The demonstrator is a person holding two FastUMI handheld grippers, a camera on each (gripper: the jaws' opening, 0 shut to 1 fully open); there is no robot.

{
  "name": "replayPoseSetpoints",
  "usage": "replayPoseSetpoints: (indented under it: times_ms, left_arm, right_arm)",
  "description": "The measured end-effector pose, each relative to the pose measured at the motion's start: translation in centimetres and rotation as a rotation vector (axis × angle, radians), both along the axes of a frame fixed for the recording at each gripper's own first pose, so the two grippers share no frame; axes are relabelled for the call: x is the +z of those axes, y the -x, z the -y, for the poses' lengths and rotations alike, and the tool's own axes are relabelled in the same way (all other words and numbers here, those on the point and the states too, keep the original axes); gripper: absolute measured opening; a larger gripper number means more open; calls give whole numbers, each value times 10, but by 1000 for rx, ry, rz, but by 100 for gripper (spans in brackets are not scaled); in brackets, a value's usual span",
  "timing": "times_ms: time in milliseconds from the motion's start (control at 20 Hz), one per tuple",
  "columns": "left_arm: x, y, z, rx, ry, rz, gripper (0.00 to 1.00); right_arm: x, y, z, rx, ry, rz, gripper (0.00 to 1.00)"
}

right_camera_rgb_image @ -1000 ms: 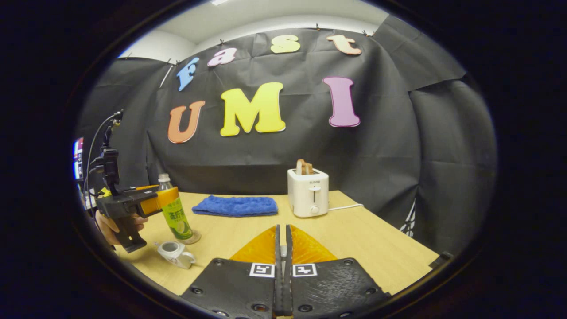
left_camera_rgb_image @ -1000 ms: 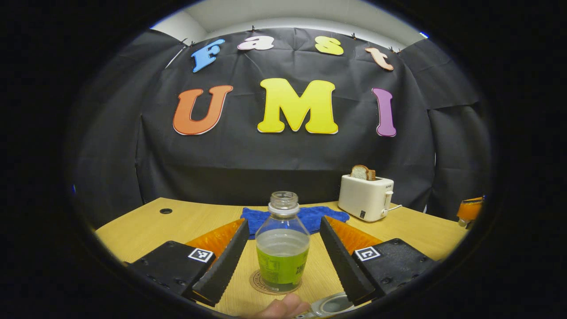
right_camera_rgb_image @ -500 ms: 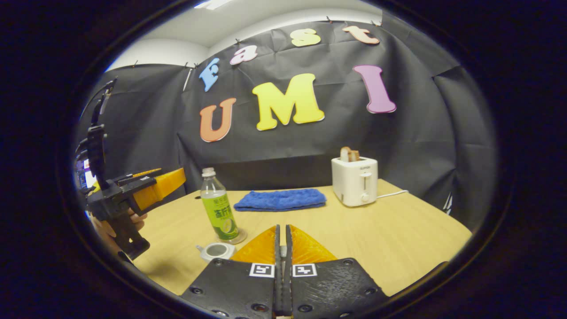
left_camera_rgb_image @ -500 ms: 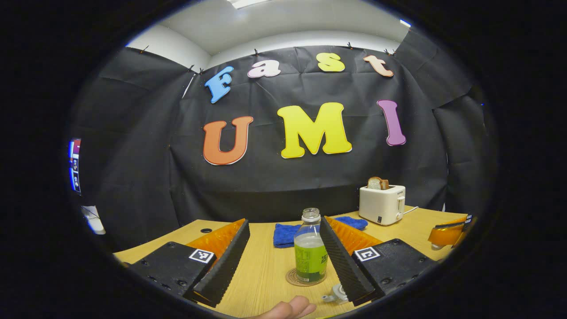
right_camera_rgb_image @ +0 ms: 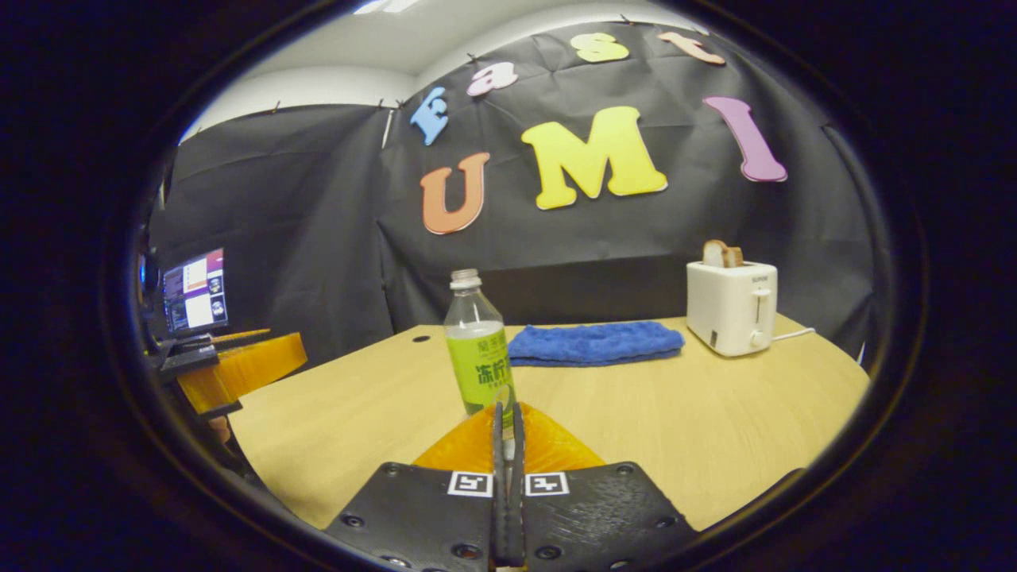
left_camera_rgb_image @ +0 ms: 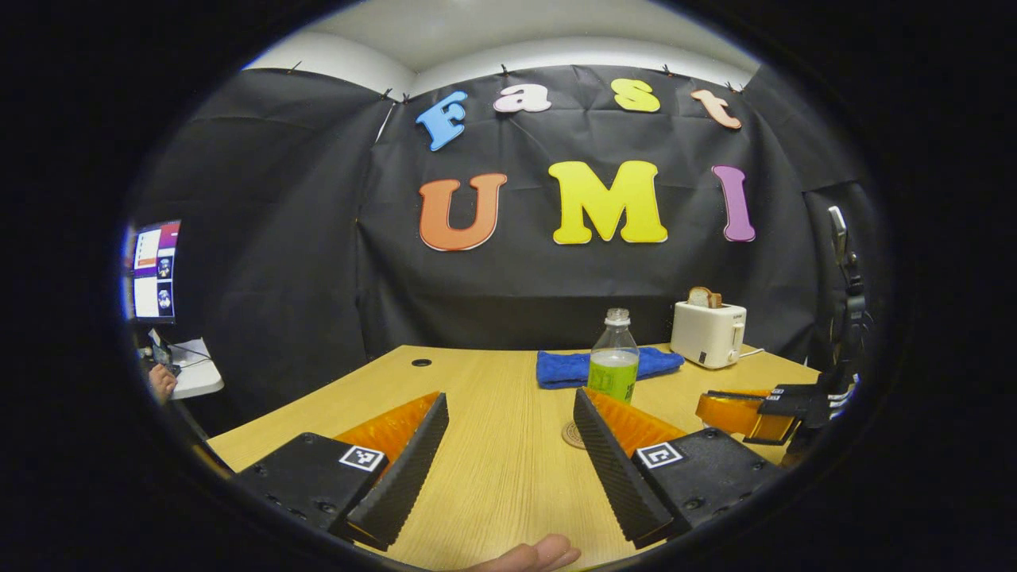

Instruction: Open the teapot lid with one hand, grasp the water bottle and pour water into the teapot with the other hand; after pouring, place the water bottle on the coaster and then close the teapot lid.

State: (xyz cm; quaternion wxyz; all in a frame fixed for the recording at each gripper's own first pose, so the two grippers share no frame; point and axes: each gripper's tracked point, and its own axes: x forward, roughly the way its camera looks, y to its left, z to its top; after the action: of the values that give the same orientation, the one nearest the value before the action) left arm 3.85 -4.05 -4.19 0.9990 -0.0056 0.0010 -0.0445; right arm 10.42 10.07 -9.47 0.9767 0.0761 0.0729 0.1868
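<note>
Clear uncapped plastic water bottle (left_camera_rgb_image: 613,356) with green label, roughly half full, upright on round coaster (left_camera_rgb_image: 573,434). Left gripper (left_camera_rgb_image: 508,469) fingers wide, empty; right gripper (right_camera_rgb_image: 507,485) fingers pressed together, empty.

The left gripper (left_camera_rgb_image: 508,457) has 2 long ribbed fingers (left_camera_rgb_image: 401,477) backed by translucent orange ribbed wedges, mounted on black blocks with small screws and 1 square black-and-white marker each. The right gripper (right_camera_rgb_image: 506,485) has the same black screwed blocks, 2 square markers and orange wedges. A fingertip (left_camera_rgb_image: 548,552) shows below.
</note>
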Motion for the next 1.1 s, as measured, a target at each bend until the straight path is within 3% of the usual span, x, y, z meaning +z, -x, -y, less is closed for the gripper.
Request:
replayPoseSetpoints:
  times_ms: [300, 500, 850, 1100]
  left_arm:
    - [14, 9, -19, -13, 36, 6, 99]
    - [14, 11, -28, -13, 57, -12, 99]
    - [11, 8, -31, -28, 65, -28, 99]
    - [9, 7, -27, -46, 66, -35, 99]
  right_arm:
    - [8, -4, -26, 16, -5, 37, 0]
    - [-3, -10, -36, 4, 51, 64, 0]
    - [-43, -29, -32, -40, 60, -17, 0]
    - [-43, -28, -32, -52, 78, -8, 1]
